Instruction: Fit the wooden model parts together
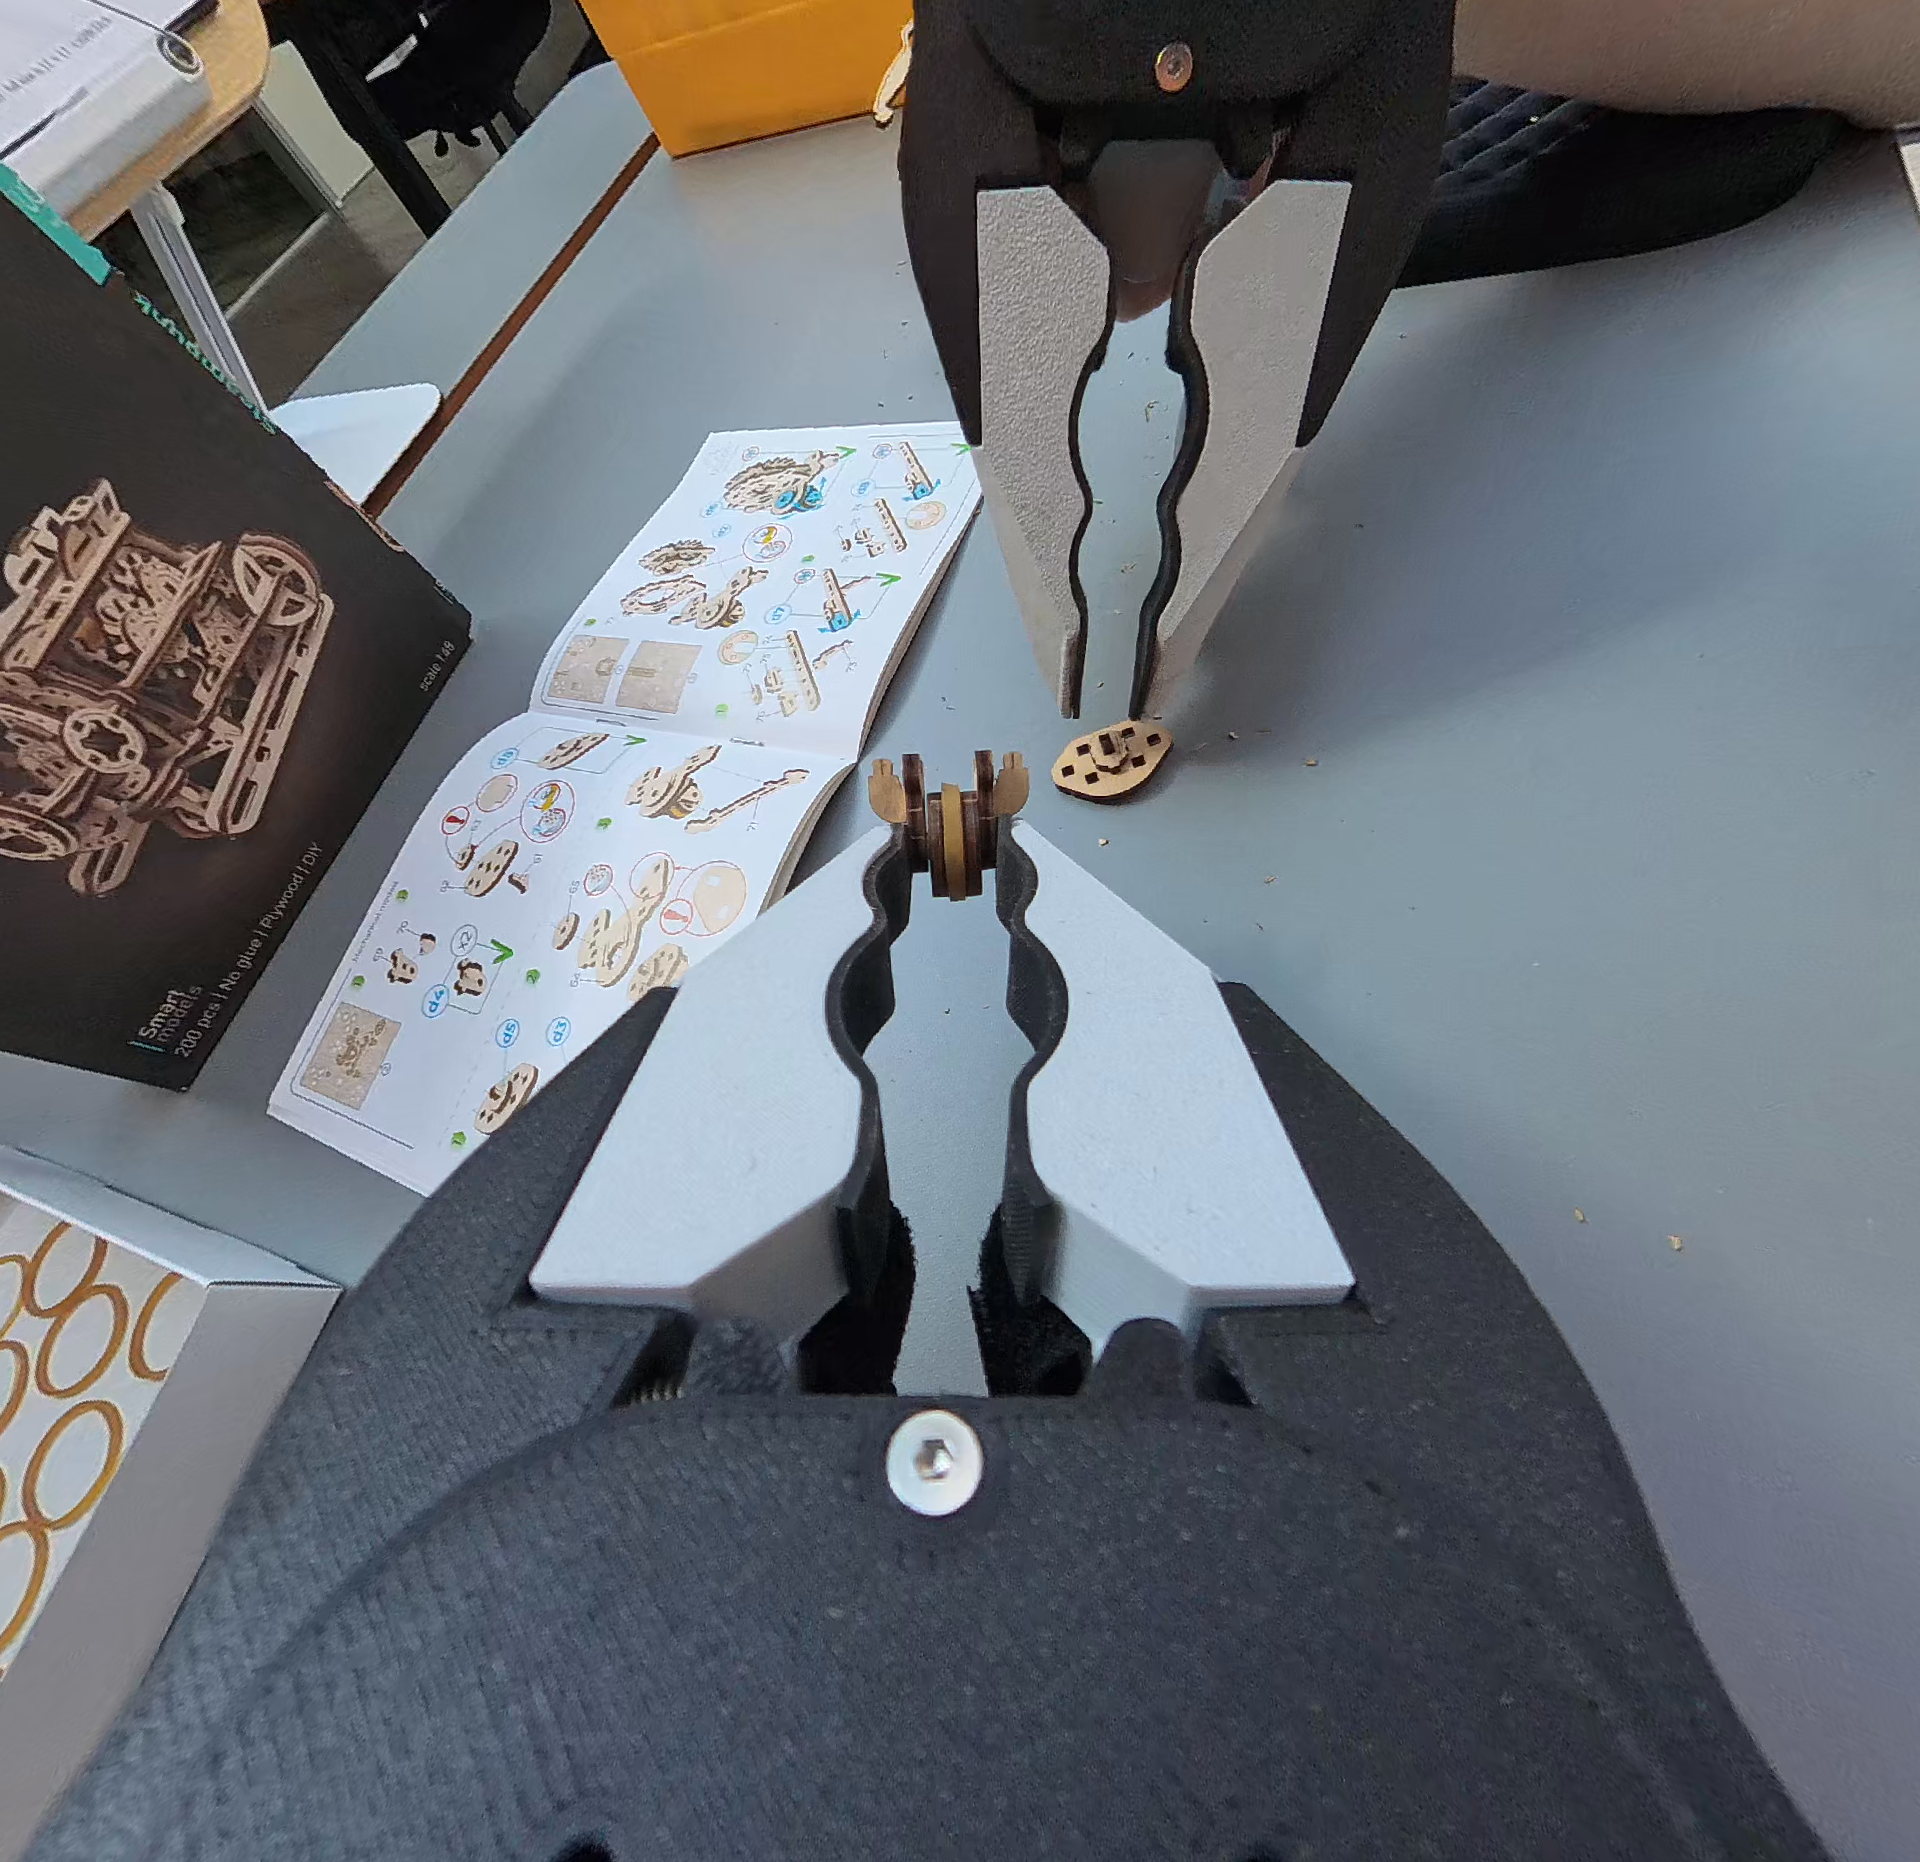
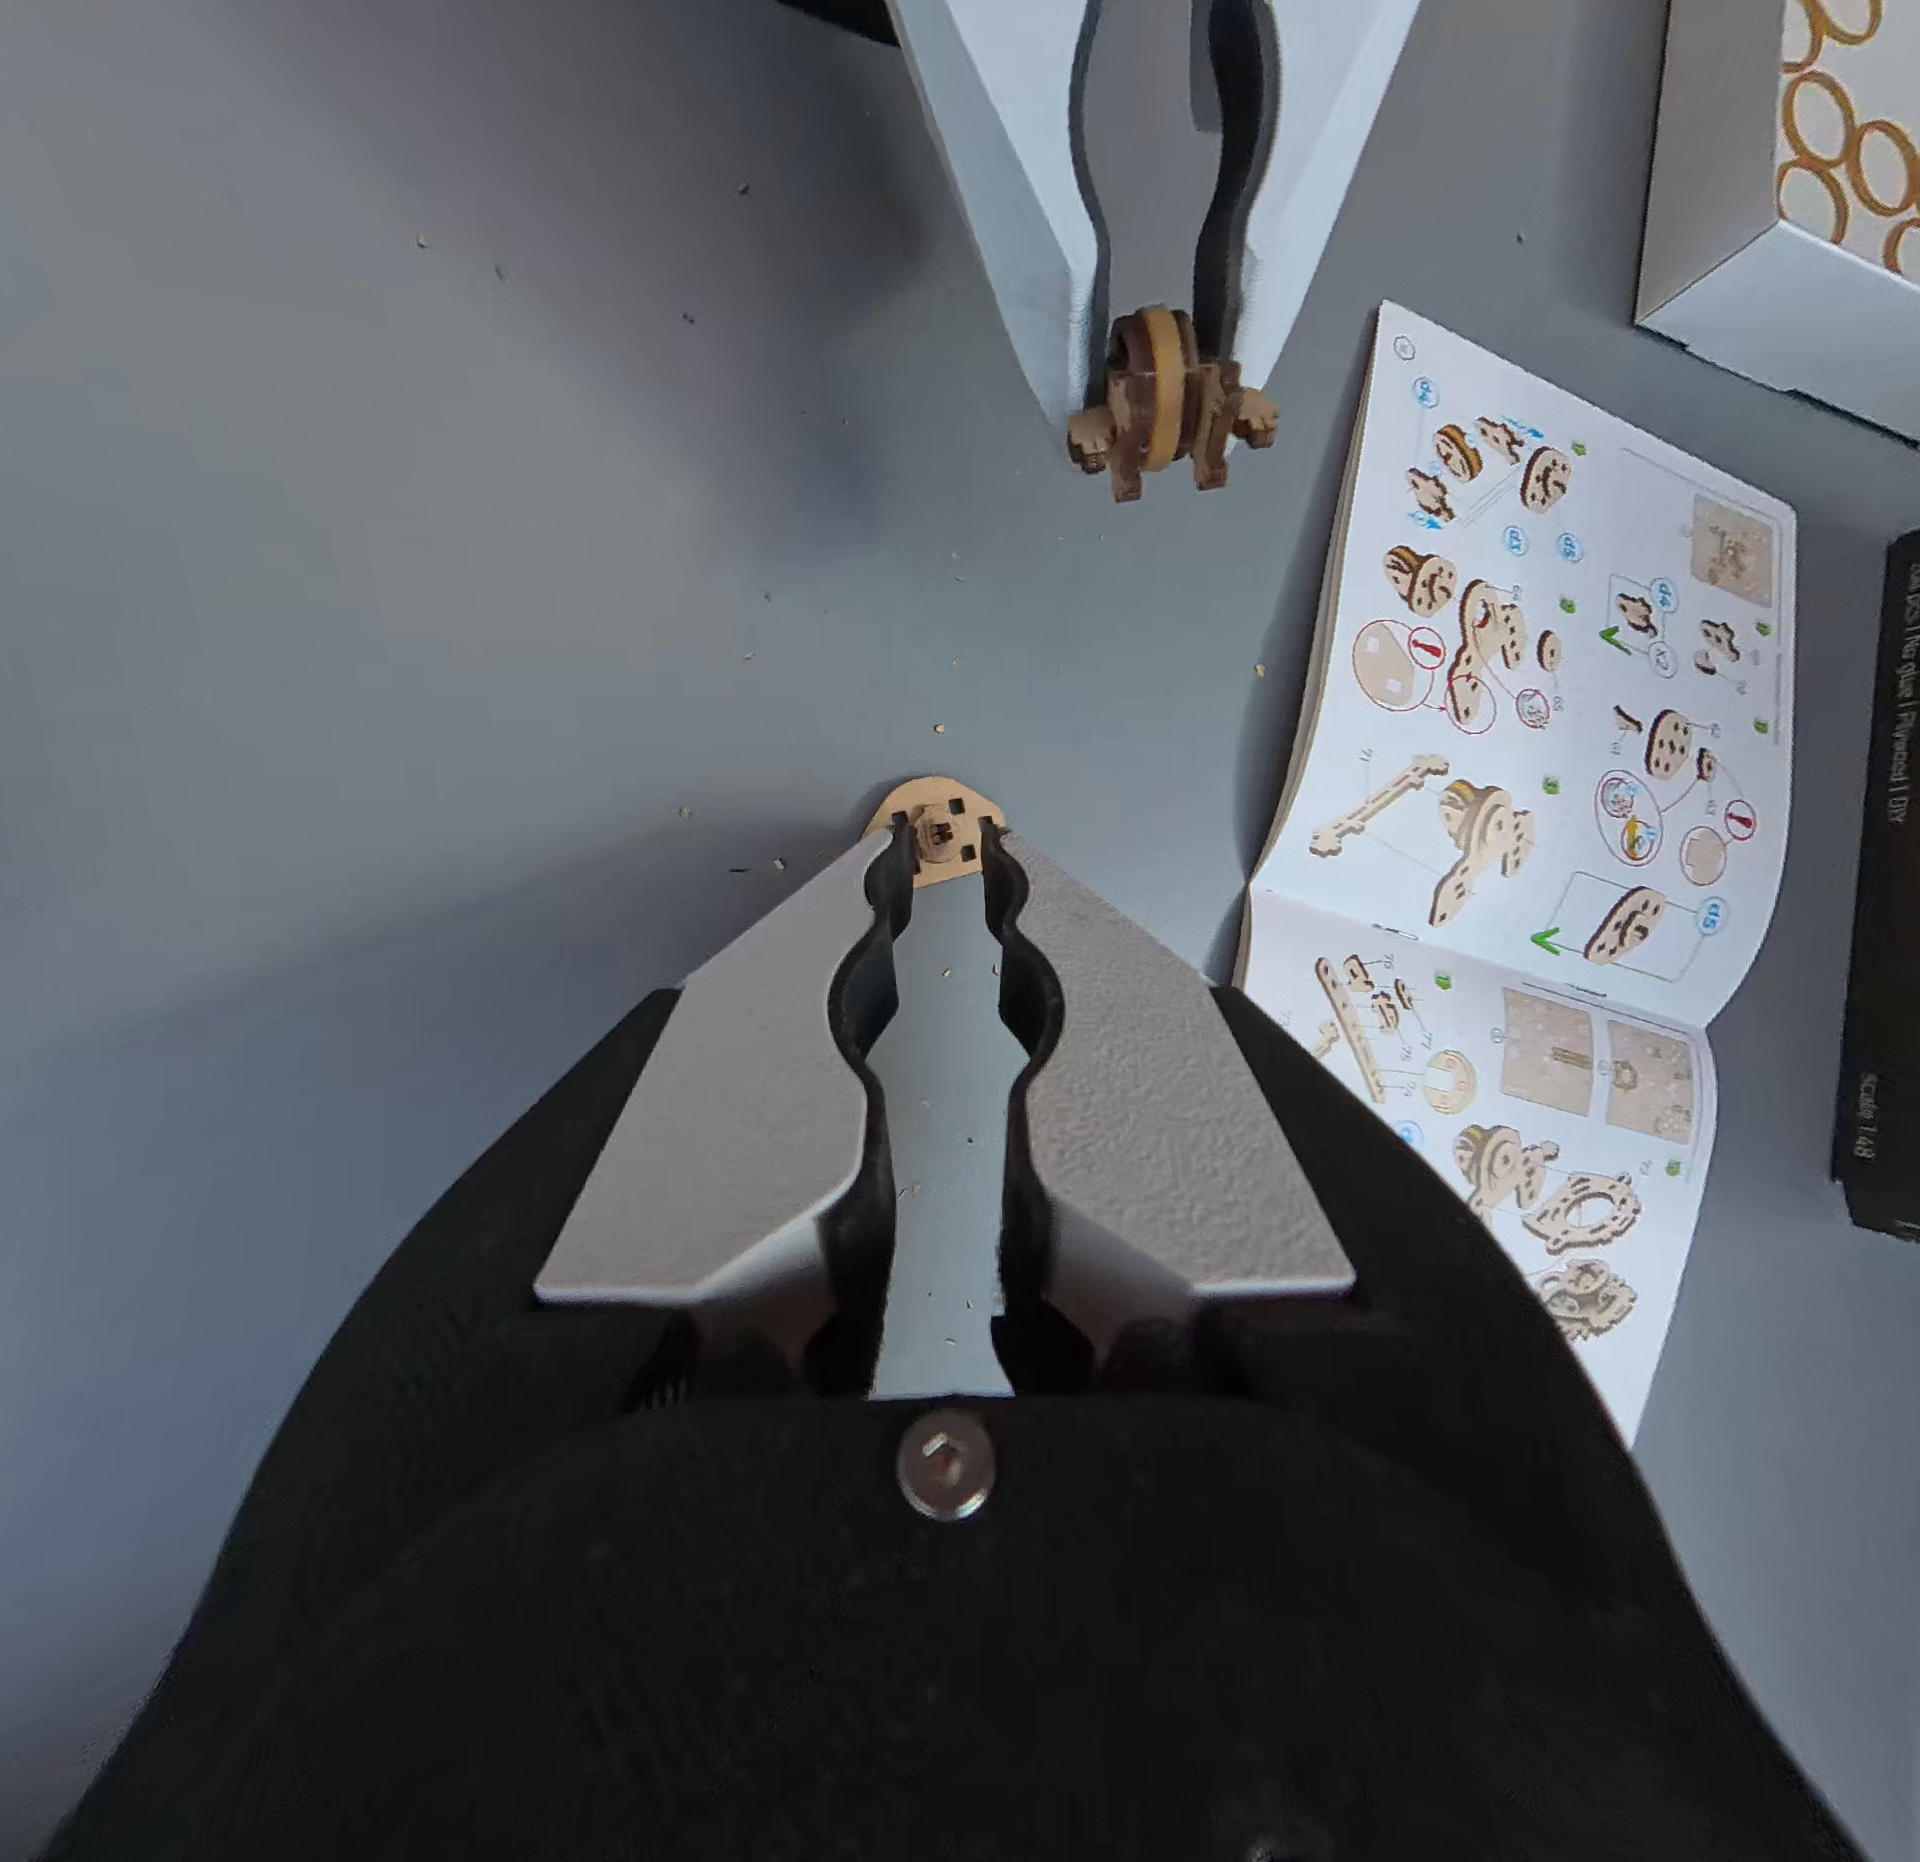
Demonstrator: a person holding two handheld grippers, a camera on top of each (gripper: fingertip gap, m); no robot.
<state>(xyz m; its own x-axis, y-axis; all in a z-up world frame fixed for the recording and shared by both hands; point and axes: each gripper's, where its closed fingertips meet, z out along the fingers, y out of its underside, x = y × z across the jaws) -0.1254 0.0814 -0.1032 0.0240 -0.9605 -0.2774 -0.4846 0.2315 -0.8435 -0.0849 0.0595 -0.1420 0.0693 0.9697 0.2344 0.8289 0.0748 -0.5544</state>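
— Left wrist view? 
— Left hand-held gripper [image 1: 948, 836] clamps the small brown layered wooden wheel assembly [image 1: 948, 820] above the grey tabletop [image 1: 1558, 773]. 
— Right wrist view? 
— Right hand-held gripper [image 2: 940, 838] pinches the peg of the pale oval wooden plate [image 2: 932, 810] lying on the tabletop.

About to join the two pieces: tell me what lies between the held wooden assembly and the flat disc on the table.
Nothing visible: only bare grey table with wood crumbs separates the assembly in the left gripper from the disc at the right gripper's tips.
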